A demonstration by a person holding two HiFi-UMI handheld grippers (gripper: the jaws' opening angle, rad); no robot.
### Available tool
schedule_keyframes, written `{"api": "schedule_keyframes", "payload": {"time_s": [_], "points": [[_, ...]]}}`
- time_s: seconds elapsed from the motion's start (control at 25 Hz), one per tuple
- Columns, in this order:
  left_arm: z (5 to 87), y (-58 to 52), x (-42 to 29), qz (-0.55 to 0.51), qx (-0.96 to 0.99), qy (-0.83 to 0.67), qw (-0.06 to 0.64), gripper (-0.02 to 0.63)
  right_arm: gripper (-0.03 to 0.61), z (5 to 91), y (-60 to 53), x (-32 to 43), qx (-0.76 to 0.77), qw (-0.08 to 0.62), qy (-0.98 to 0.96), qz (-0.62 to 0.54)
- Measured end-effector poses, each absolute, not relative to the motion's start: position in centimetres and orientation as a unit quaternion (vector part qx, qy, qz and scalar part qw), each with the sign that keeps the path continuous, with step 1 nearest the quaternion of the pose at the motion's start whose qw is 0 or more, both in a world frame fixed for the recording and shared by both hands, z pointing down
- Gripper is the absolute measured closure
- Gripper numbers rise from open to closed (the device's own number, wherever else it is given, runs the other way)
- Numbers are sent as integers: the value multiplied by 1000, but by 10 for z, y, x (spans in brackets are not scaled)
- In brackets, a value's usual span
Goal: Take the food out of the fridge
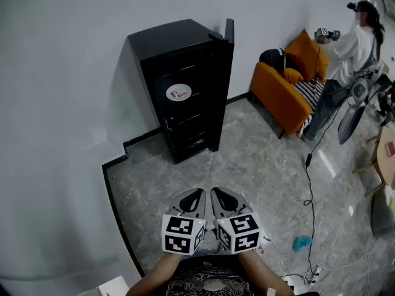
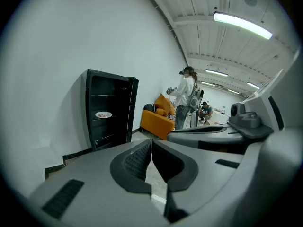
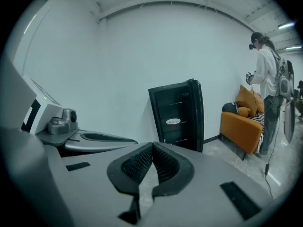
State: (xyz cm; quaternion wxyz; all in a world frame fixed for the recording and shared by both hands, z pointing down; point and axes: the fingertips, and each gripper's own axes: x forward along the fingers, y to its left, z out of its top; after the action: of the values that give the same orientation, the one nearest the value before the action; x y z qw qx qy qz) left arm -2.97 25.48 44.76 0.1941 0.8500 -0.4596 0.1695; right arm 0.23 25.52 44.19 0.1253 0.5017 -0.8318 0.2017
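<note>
Food (image 1: 179, 94) sits on a white plate (image 1: 171, 92) on a shelf inside the black fridge (image 1: 176, 39), upper centre of the head view; its door (image 1: 229, 32) stands open along the right edge. The fridge backs onto the white wall (image 1: 62, 103); an orange sofa (image 1: 281, 100) is near on the right, a person (image 1: 358, 39) beside it. Bare grey floor (image 1: 247, 165) lies open between fridge and grippers; a black cable (image 1: 308, 187) trails at right. Low centre, the left gripper (image 1: 197, 193) and right gripper (image 1: 216, 192) sit side by side, jaws pressed together, nothing between them.

Place: bare studio-like room | orange sofa (image 1: 279, 96) | fridge (image 1: 191, 103) | floor cable (image 1: 306, 184)
</note>
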Motion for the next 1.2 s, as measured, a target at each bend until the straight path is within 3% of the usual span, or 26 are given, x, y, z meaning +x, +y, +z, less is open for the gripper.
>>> {"api": "schedule_keyframes", "payload": {"time_s": [1.2], "points": [[449, 170, -49, 161, 846, -466, 203, 595, 557, 441, 171, -22, 490, 122, -841, 195]]}}
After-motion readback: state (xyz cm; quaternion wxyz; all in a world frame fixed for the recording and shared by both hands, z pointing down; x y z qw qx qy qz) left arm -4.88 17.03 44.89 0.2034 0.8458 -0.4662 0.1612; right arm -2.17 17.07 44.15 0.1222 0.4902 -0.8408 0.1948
